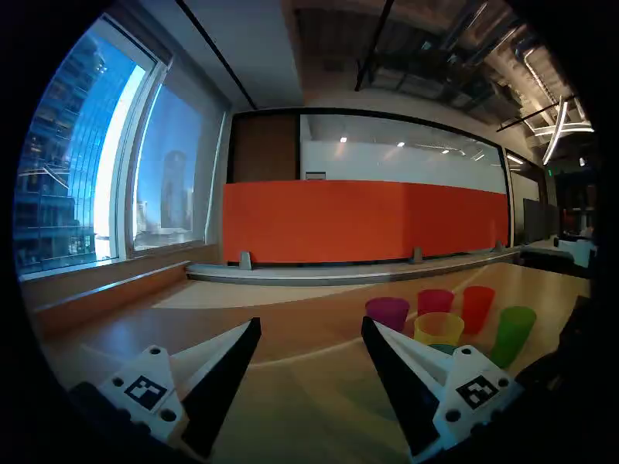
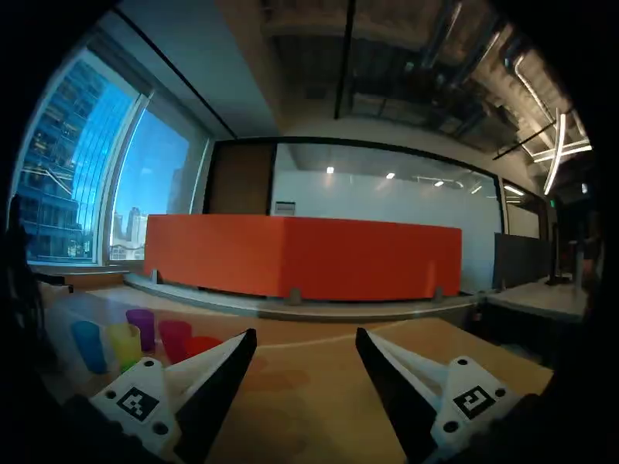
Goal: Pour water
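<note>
- A pale wooden desk point(image 1: 232, 309) spreads wide ahead, its surface glossy enough to catch daylight.
- A long orange partition point(image 1: 364, 220) stands along the desk's far edge, with a glass wall above it.
- Tall windows point(image 1: 93, 178) on the left look out on blue sky and high-rise buildings.
- The ceiling is open, with dark pipes and thin white light strips point(image 1: 557, 131).
- Left gripper point(image 1: 309, 325): its two fingers are spread well apart above the desk and grip nothing.
- Just past its right-hand finger stands a tight cluster of coloured plastic cups: a purple cup point(image 1: 387, 312), a magenta cup point(image 1: 435, 300), an orange-red cup point(image 1: 477, 307), a yellow cup point(image 1: 439, 328) and a green cup point(image 1: 514, 332). All are upright on the desk. Whether any holds water cannot be told.
- Right gripper point(image 2: 306, 334): its fingers are likewise wide apart and empty.
- In the right gripper view the cups sit low on the left, beyond the left-hand finger, with a blue cup point(image 2: 88, 346) outermost.
- Each finger carries a square black-and-white marker point(image 1: 147, 390). No brand or readable writing can be made out.
</note>
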Available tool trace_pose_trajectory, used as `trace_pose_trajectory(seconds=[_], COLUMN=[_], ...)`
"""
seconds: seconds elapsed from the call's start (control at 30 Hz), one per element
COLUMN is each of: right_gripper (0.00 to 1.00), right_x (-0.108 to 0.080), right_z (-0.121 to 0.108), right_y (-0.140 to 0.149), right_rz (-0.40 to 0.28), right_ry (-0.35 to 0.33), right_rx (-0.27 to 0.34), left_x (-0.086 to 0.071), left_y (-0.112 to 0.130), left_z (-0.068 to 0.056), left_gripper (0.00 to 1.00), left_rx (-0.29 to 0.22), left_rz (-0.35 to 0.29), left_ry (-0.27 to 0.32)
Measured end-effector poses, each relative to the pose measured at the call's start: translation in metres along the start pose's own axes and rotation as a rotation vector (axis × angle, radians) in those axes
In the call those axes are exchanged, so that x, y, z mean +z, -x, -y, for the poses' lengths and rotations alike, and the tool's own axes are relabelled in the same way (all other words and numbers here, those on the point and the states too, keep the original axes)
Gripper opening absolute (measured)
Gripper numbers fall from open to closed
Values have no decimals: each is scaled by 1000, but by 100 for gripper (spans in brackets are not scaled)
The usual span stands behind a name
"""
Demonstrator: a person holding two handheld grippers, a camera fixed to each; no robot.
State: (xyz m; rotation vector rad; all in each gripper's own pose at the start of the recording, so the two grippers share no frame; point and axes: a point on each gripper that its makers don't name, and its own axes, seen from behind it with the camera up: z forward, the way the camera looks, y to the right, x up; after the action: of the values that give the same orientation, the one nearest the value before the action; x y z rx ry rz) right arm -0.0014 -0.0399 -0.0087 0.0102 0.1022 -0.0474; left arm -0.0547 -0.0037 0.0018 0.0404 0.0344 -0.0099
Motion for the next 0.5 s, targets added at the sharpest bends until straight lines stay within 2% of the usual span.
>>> trace_pose_trajectory(seconds=[0.27,0.5], right_gripper=[99,99], right_x=[2,3], right_z=[-16,-19], right_y=[21,31], right_rz=[37,51], right_ry=[32,32], right_rx=[14,40], left_x=[0,0], left_y=[0,0], left_z=[0,0], left_gripper=[97,97], left_rx=[0,0], left_rz=[0,0], left_ry=[0,0])
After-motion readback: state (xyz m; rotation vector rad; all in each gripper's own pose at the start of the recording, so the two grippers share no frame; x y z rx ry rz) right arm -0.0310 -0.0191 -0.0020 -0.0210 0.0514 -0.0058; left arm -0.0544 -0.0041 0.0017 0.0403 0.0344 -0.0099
